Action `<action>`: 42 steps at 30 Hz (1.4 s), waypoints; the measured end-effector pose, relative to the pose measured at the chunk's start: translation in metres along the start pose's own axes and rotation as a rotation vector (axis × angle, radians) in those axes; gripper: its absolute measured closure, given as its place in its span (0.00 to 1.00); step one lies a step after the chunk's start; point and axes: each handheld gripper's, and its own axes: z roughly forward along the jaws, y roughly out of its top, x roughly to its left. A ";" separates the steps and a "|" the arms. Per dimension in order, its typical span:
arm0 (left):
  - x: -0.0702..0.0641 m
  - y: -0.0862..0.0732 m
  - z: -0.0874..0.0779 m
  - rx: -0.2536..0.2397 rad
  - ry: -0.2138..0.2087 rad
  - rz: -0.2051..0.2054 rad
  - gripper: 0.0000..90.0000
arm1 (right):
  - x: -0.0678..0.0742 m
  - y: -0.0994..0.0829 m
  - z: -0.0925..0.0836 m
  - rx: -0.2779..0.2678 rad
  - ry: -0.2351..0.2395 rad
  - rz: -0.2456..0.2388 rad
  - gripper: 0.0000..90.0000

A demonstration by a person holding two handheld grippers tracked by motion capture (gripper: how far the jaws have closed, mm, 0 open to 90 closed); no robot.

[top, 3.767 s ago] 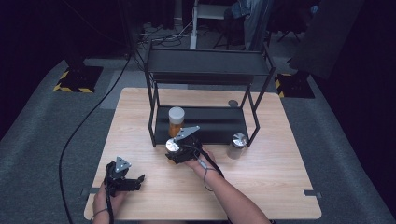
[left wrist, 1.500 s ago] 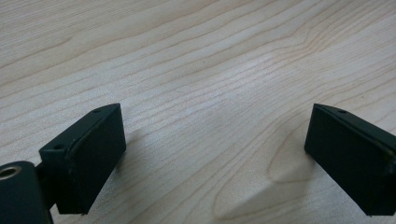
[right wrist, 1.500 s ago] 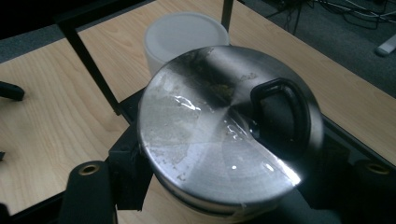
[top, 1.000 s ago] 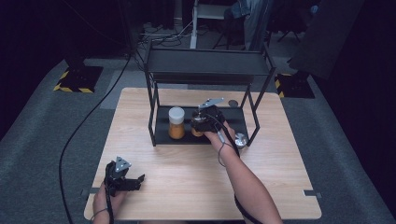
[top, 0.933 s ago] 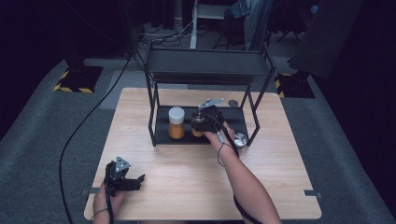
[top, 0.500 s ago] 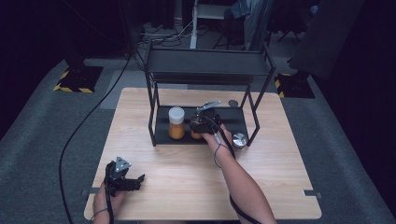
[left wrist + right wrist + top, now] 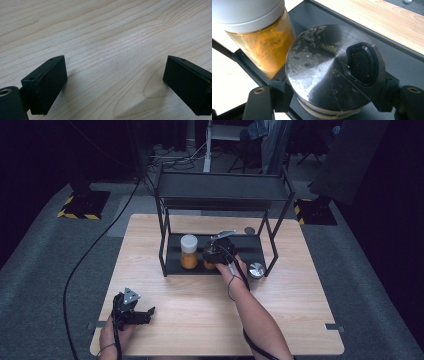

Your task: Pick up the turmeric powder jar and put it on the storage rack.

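My right gripper reaches under the black rack and is shut on a spice jar with a scuffed silver lid and a black flip tab. The jar's orange body stands on the rack's lower shelf, close beside a taller jar of orange powder with a white lid. My left gripper rests at the table's front left, open, with bare wood between its fingers.
A silver-lidded jar stands on the wooden table just right of the rack's front leg. A small round disc lies behind the rack. The rack's top shelf overhangs my right hand.
The right gripper carried the silver-lidded jar from the table in front of the rack onto the lower shelf, then sank a little and shifted left toward the white-lidded jar. The left gripper stayed put.
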 end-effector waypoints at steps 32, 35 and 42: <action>0.000 0.000 0.000 0.000 0.000 0.000 0.06 | 0.001 -0.025 -0.090 -0.108 -0.022 -0.031 0.12; 0.000 0.000 0.000 0.000 0.001 -0.001 0.06 | 0.001 -0.029 -0.099 -0.116 -0.022 -0.041 0.12; 0.002 -0.001 0.000 -0.001 -0.007 0.005 0.06 | -0.002 -0.041 -0.117 -0.129 -0.030 -0.047 0.12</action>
